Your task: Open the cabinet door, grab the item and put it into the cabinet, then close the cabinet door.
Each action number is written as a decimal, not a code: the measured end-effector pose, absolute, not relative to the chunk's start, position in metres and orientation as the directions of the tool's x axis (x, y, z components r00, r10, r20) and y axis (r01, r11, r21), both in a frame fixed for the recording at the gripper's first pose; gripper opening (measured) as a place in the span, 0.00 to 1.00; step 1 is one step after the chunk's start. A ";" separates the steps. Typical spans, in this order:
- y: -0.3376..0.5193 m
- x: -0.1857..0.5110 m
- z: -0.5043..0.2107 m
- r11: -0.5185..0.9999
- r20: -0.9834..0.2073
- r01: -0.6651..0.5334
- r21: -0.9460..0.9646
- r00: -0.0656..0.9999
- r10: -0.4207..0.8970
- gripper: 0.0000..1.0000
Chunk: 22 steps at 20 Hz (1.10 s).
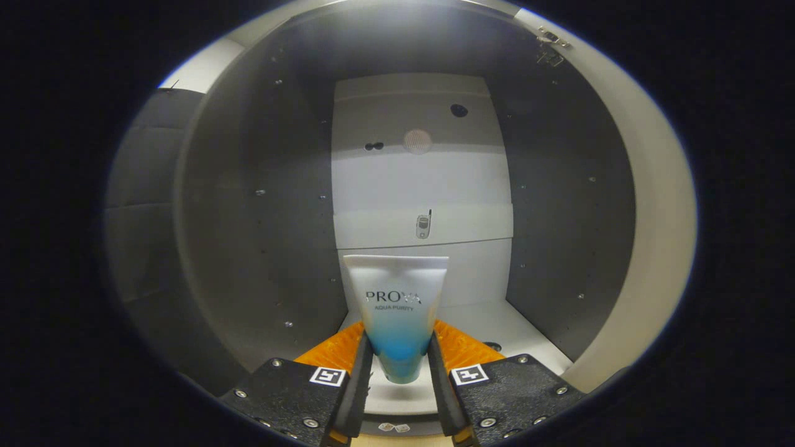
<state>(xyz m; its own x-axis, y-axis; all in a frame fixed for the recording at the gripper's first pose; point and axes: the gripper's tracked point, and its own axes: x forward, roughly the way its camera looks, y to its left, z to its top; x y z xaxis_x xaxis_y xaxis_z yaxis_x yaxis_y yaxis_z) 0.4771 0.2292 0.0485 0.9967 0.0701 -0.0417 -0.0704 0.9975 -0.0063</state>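
The gripper [400,360] pinches the tube [397,310] by its lower end between both fingers, upright and just inside the open cabinet [248,205], probably above its floor, so it can be set down standing.

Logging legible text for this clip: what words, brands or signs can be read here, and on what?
"PROYA" on the tube, held upright between the fingers of the tool inside the cabinet.
"AQUA PURITY" on the tube, beneath the brand.
Square coded markers on the tool: patterns, no words.
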 end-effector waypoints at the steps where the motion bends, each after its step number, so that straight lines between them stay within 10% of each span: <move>1: 0.225 0.490 0.047 0.998 -0.042 -0.066 0.002 0.997 0.066 0.48; 22: 0.197 0.573 -0.034 1.000 -0.188 -0.019 -0.018 0.982 0.016 0.49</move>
